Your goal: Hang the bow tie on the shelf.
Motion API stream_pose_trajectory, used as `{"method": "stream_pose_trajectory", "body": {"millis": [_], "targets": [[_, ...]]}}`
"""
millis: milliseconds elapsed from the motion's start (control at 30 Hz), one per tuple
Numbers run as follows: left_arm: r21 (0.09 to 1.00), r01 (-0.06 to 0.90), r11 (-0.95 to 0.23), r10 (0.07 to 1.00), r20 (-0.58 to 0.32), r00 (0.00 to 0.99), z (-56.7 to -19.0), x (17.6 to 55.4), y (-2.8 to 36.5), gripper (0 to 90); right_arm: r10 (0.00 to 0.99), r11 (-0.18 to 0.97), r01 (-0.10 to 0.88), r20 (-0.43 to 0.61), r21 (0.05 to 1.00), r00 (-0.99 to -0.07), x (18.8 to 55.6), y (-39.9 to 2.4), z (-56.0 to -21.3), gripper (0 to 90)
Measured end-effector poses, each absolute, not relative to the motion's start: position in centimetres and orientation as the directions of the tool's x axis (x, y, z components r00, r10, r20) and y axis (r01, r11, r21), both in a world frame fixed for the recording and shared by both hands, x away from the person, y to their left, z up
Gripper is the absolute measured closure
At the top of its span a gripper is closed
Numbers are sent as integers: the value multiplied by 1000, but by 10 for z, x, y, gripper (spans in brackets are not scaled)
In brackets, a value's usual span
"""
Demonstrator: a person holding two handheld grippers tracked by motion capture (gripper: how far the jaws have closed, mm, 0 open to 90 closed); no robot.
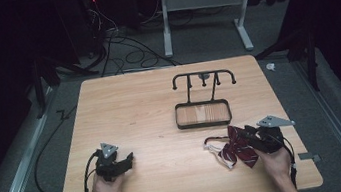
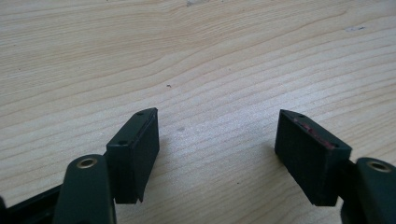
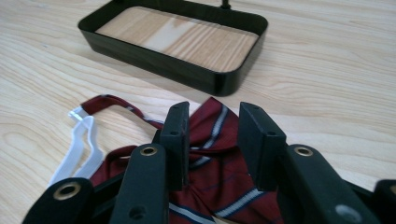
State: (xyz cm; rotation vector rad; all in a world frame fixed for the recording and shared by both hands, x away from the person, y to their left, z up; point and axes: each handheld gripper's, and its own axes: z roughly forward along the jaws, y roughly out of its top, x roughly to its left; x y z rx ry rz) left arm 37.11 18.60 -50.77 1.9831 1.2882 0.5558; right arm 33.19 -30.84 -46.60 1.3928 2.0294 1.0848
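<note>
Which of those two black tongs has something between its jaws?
The right tongs: a dark red striped bow tie lies between them. The left tongs straddle bare wood.

1. In the right gripper view, the right gripper (image 3: 212,140) covers the middle of the striped bow tie (image 3: 219,186), and the bottom edge cuts it off.
2. The top edge crops the tray (image 3: 163,60) and its stand.
3. From above, the tie's white clasp (image 1: 211,146) is too small to read.

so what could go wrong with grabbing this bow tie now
The right gripper has its jaws around a fold of the striped maroon bow tie with a gap between them; they may pinch only a thin layer that slips out on lifting. The white strap clasp trails loose and could snag the black tray's rim or the hanger rack above it.
</note>
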Motion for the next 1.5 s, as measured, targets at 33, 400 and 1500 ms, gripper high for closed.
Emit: {"method": "stream_pose_trajectory", "body": {"millis": [33, 400, 1500], "targets": [[747, 611, -263, 910, -18, 414, -508, 371, 186, 311, 916, 183, 565, 68, 804, -395, 332, -307, -466, 663], [746, 611, -263, 910, -18, 414, -508, 371, 186, 311, 887, 228, 552, 62, 802, -457, 339, -289, -463, 680], [746, 613, -260, 910, -23, 415, -508, 371, 187, 318, 804, 363, 548, 44, 754, -593, 367, -232, -465, 709]]}}
